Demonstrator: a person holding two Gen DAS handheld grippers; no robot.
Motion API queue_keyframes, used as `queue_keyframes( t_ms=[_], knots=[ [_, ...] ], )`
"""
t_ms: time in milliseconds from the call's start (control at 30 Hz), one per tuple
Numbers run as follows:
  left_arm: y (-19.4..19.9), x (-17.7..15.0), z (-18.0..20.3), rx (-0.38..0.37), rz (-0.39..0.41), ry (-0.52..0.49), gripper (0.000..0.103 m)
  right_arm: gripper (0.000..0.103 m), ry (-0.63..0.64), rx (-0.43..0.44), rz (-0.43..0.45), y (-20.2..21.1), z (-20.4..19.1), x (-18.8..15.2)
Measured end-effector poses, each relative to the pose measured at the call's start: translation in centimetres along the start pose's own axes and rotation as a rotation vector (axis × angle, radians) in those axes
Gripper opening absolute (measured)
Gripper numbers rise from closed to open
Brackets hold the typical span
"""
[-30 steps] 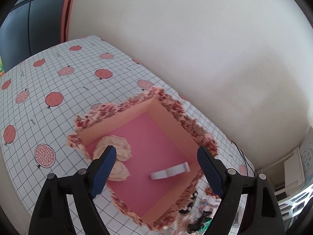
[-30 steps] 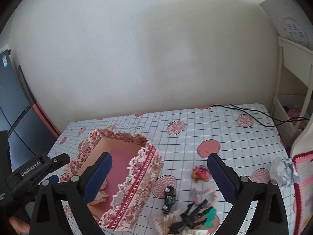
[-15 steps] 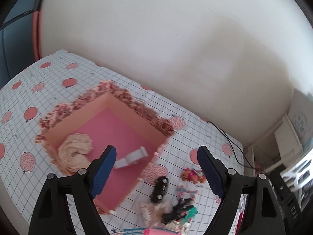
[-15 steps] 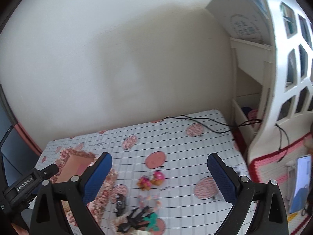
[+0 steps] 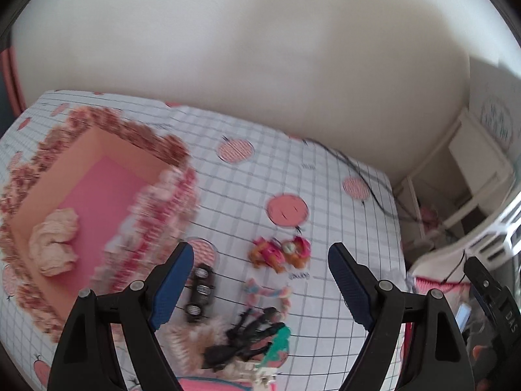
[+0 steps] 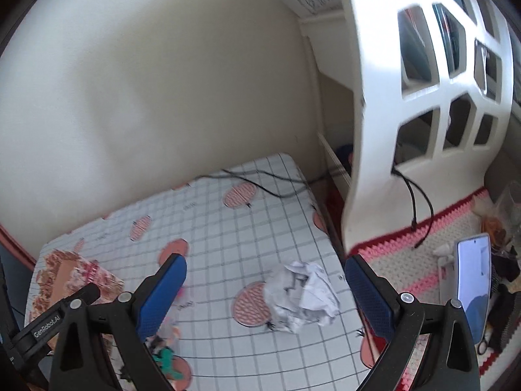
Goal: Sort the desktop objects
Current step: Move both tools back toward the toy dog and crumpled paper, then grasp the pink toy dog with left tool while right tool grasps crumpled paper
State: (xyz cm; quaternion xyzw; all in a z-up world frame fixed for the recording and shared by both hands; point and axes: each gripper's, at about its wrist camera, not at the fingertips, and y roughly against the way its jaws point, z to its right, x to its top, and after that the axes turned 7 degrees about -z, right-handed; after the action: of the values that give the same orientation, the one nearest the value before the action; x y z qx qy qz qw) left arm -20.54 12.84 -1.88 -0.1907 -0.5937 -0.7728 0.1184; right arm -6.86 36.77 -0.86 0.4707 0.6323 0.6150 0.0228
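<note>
Desk [image 6: 228, 228] under a grid-and-fruit print cloth. Floral storage box [image 5: 97, 179] sits at its left end, with a cream wad of cloth or tissue [image 5: 55, 238] already inside.

Left gripper [image 5: 257, 286]: jaws wide apart, nothing between them, hanging over the loose clutter beside the box. Below it: a small black toy car [image 5: 200, 290], a pair of pink-and-orange hair clips [image 5: 280, 252], a pastel twisted band [image 5: 267, 293], a black claw clip [image 5: 241, 335], something teal [image 5: 276, 342]. View is smeared; finer detail cannot be told.

Right gripper [image 6: 265, 293]: also spread, empty, aimed at a crumpled paper ball [image 6: 301, 296] lying alone near the desk's right edge, well apart from the box.

Handling, as judgement: the paper is very light and crushable. Close across its bulk; a gentle squeeze should do, and the creases give purchase. The toy car is hard and smooth and may squirt out unless taken across its flanks. The claw clip is rigid but spiky, so take it by the body, not the teeth. The band is limp and will dangle.
</note>
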Motion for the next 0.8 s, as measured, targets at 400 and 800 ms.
queue_keyframes(
  t_ms=[400,800],
  knots=[
    [-6.7,-1.3,0.6,-0.055,-0.131,-0.005,0.085,0.100,-0.032,-0.072,-0.166,-7.5,3.4,-2.1],
    [-9.8,-0.6,0.3,-0.016,-0.140,-0.021,0.085,0.100,-0.034,-0.059,-0.234,-11.3,3.3,-2.7]
  ],
)
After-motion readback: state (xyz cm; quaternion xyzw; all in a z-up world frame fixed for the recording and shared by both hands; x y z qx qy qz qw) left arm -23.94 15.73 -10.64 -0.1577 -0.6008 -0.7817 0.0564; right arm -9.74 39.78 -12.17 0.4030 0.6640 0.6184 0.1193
